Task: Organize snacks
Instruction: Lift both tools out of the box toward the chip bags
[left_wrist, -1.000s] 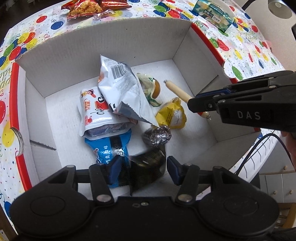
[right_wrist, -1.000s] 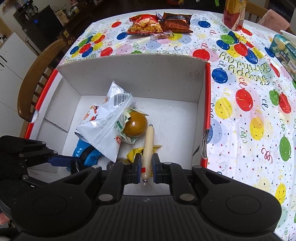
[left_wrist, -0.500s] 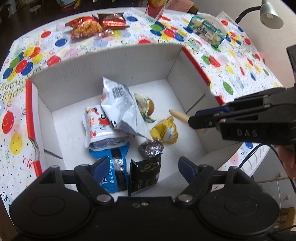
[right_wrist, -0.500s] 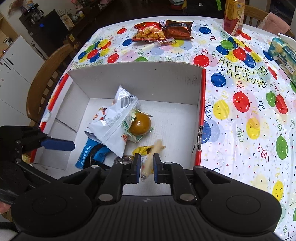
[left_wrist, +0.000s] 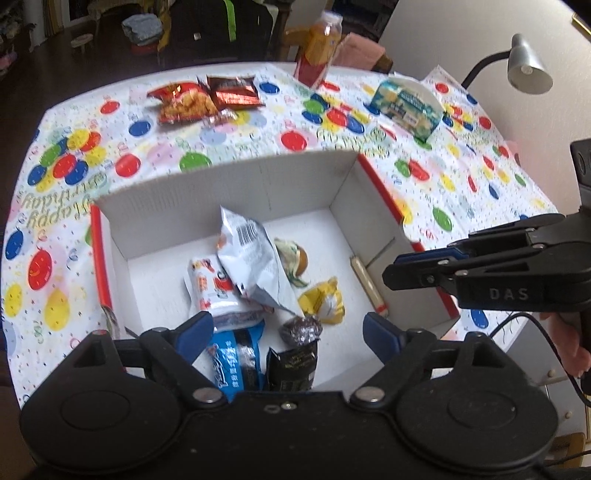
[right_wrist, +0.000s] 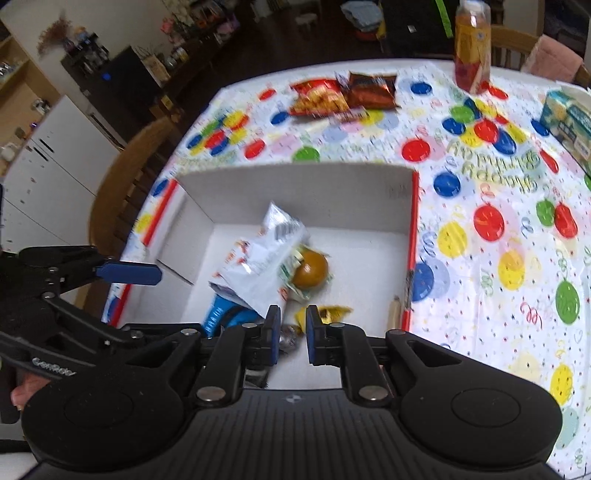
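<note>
The white cardboard box (left_wrist: 207, 192) holds, from its left: a red-and-white pouch (left_wrist: 208, 288), a blue packet (left_wrist: 231, 360), a silvery bag (left_wrist: 251, 258) tilted over them, a black packet (left_wrist: 291, 369), a foil ball (left_wrist: 301, 328), a wrapped brown bun (right_wrist: 310, 269), a yellow wrapper (left_wrist: 323, 301) and a tan sausage stick (left_wrist: 367, 282) lying against the box's right wall. Beyond the box, on the balloon tablecloth (right_wrist: 498, 240), lie two red chip bags (left_wrist: 199, 98), a juice bottle (right_wrist: 472, 48) and a tissue box (left_wrist: 406, 103). The left gripper (left_wrist: 286, 332) gapes wide over the box's near edge; the right gripper (right_wrist: 290, 332) is empty, narrowly parted.
</note>
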